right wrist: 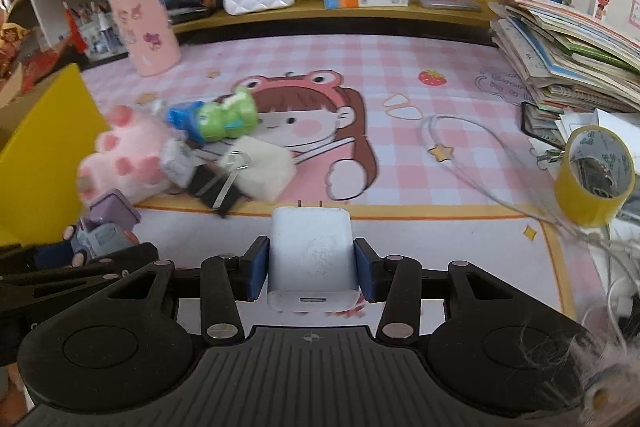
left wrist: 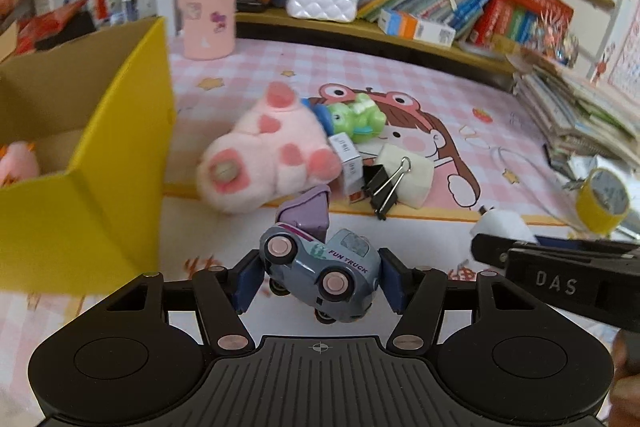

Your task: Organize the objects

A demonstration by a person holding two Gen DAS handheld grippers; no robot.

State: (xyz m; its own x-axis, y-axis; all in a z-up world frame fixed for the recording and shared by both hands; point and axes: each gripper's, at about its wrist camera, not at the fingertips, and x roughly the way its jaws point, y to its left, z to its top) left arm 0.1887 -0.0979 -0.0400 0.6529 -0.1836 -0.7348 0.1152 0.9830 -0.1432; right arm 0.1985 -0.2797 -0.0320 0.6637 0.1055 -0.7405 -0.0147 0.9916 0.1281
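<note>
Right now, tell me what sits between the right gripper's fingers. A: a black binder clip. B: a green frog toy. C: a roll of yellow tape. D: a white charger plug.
D: in the right wrist view the white charger plug sits between the right gripper's blue pads, prongs pointing away.

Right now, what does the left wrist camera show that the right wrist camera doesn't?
Only the left wrist view shows inside the yellow box and the "FUN TRUCK" lettering on the toy truck between the left gripper's fingers. Only the right wrist view shows the right gripper clamping the white charger and the white cable. Both show the pink plush paw, green frog toy, binder clip and yellow tape roll.
</note>
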